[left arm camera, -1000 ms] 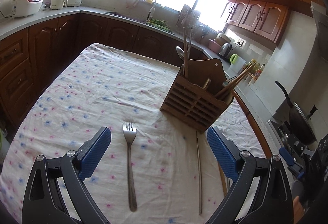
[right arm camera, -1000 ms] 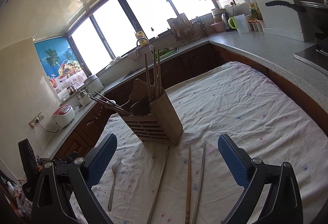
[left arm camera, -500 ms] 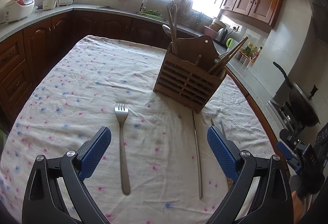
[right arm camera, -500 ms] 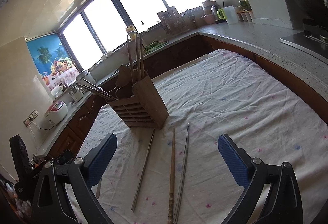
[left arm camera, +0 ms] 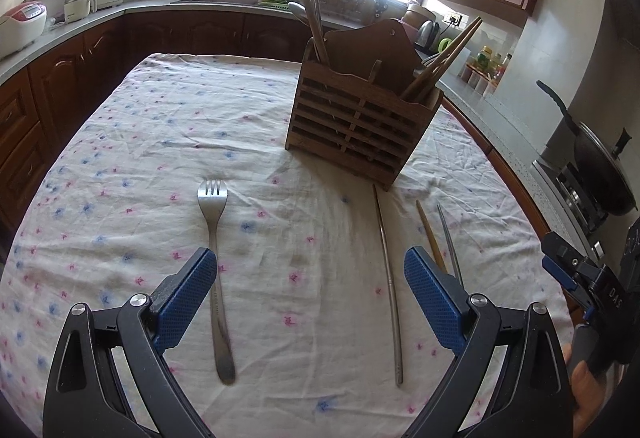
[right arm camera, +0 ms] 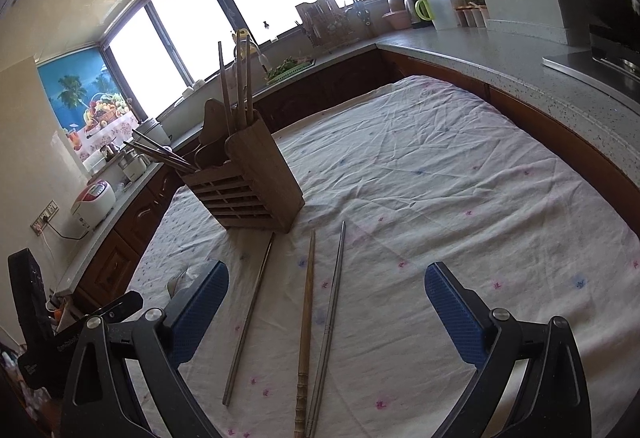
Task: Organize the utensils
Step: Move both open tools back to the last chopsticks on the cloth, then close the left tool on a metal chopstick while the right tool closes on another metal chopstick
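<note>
A slatted wooden utensil holder point(left arm camera: 360, 125) point(right arm camera: 248, 193) stands on the flowered tablecloth point(left arm camera: 120, 165), with chopsticks and a spoon sticking out of it. A steel fork point(left arm camera: 216, 262) lies flat in front of it, tines pointing away. My left gripper point(left arm camera: 310, 290) hovers open over the cloth, its left pad beside the fork's handle. A metal chopstick point(left arm camera: 388, 278) point(right arm camera: 250, 314), a wooden chopstick point(right arm camera: 306, 330) and another metal chopstick point(right arm camera: 330, 322) lie side by side. My right gripper point(right arm camera: 326, 310) is open above these three, holding nothing.
Kitchen counters point(right arm camera: 500, 49) wrap around the table, with dark wood cabinets point(left arm camera: 52, 85) below. A rice cooker point(left arm camera: 20, 25) and pots sit on the left counter, a wok point(left arm camera: 600, 169) on the stove at right. A hand point(left arm camera: 584, 378) holds the right gripper's handle.
Both grippers have dropped lower and tilted down toward the table. The holder, fork and chopsticks look nearer in view. Both jaws stay open and nothing on the cloth has moved.
</note>
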Available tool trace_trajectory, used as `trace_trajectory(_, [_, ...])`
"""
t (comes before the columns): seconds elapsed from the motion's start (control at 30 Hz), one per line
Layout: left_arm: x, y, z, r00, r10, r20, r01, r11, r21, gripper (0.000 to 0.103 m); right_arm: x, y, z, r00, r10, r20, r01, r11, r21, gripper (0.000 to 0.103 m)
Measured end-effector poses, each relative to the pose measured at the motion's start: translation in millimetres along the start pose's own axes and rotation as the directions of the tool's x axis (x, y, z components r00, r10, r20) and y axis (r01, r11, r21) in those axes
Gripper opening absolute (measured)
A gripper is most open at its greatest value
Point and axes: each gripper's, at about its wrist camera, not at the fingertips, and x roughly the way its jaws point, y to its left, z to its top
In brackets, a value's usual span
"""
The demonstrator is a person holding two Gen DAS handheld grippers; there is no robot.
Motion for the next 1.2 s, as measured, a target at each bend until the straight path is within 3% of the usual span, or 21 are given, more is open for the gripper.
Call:
trace_trajectory(0.1, [8, -3, 0, 1.0, -0.008, -0.022, 0.008, 1.0, 0.014, 0.097, 6, 1, 0, 1.0, -0.011, -0.013, 0.011, 1.0, -0.013, 0.097])
trace_trajectory(0.23, [19, -8, 3, 0.999, -0.022, -0.048, 0.024, 0.999, 0.032, 0.096, 17, 2, 3, 0.999, -0.024, -0.044, 0.023, 0.999, -0.024, 0.082])
trace_trajectory(0.33, [27, -13, 7, 0.997, -0.041, -0.069, 0.044, 0.998, 0.046, 0.086, 28, 3, 5, 0.997, -0.035, -0.076, 0.032, 0.999, -0.038, 0.067])
trace_trajectory(0.47, [42, -22, 16, 0.993, -0.057, -0.107, 0.065, 0.995, 0.073, 0.07, 45, 4, 11, 0.992, -0.036, -0.118, 0.03, 0.998, -0.053, 0.058])
trace_trajectory(0.53, [51, -26, 22, 0.99, -0.066, -0.126, 0.077, 0.994, 0.081, 0.066, 55, 5, 14, 0.99, -0.037, -0.135, 0.029, 0.998, -0.06, 0.05])
trace_trajectory(0.73, [82, -44, 37, 0.982, -0.072, -0.177, 0.096, 0.987, 0.129, 0.055, 88, 7, 23, 0.98, -0.045, -0.195, 0.029, 0.996, -0.081, 0.039])
trace_trajectory(1.1, [139, -69, 45, 0.958, -0.069, -0.278, 0.126, 0.973, 0.195, 0.036, 133, 7, 30, 0.956, -0.11, -0.272, 0.073, 0.987, -0.142, 0.029])
trace_trajectory(1.17, [149, -69, 43, 0.948, -0.068, -0.31, 0.132, 0.973, 0.191, 0.021, 141, 6, 27, 0.947, -0.129, -0.295, 0.085, 0.984, -0.158, 0.026])
trace_trajectory(1.2, [151, -69, 42, 0.949, -0.068, -0.309, 0.132, 0.973, 0.191, 0.02, 143, 6, 26, 0.947, -0.135, -0.292, 0.089, 0.982, -0.166, 0.023])
